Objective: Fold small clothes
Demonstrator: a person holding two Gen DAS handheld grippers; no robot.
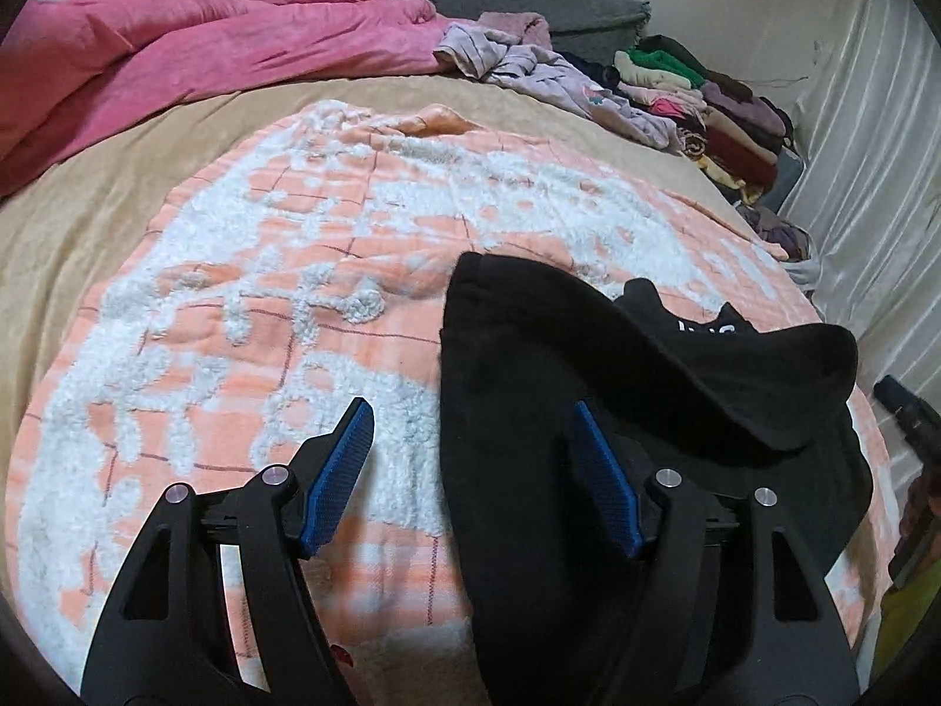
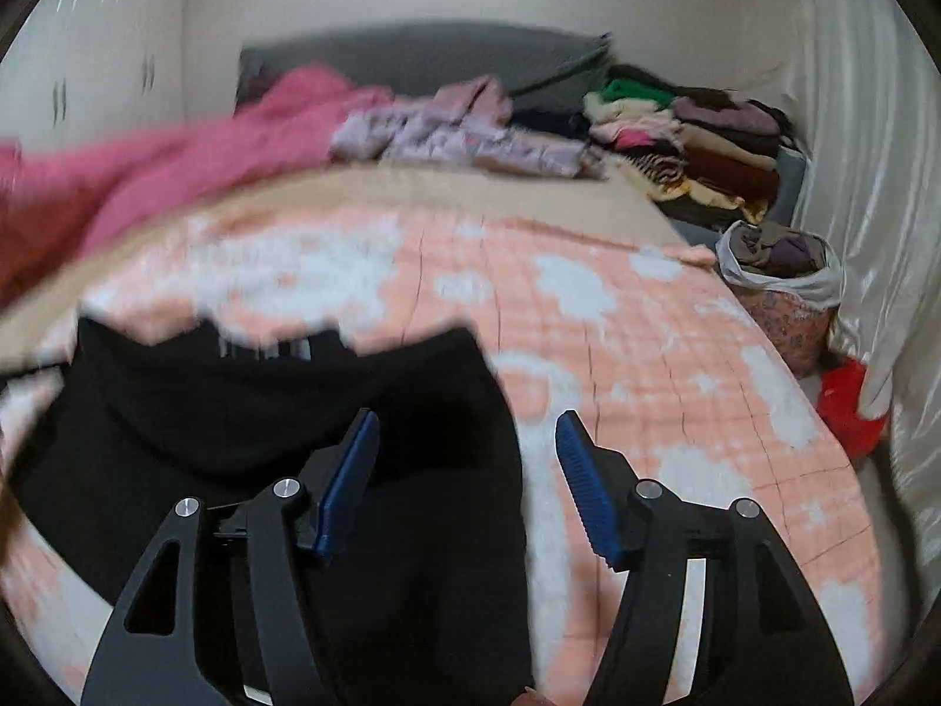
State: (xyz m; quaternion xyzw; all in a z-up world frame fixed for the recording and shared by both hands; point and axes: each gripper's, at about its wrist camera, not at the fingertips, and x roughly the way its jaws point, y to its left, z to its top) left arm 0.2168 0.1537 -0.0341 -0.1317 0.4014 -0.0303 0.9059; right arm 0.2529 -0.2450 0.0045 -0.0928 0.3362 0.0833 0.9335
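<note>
Left gripper: jaws apart, nothing pinched; the pads are clear of cloth. The black garment lies on the peach-and-white blanket, under and just ahead of this gripper's right finger, with its left edge running between the two fingers.

Right gripper: also released, no cloth between the pads. In this view the same black garment sits below and to the left of the jaws, its right edge running between the fingers. This view is blurred.

Progress, as a judgement: the garment looks partly folded, one flap doubled over the body with white lettering peeking out. Edges are uneven, so at least one more fold seems due.

A folded stack sits far ahead to the right, beside loose lilac clothes not yet folded.
</note>
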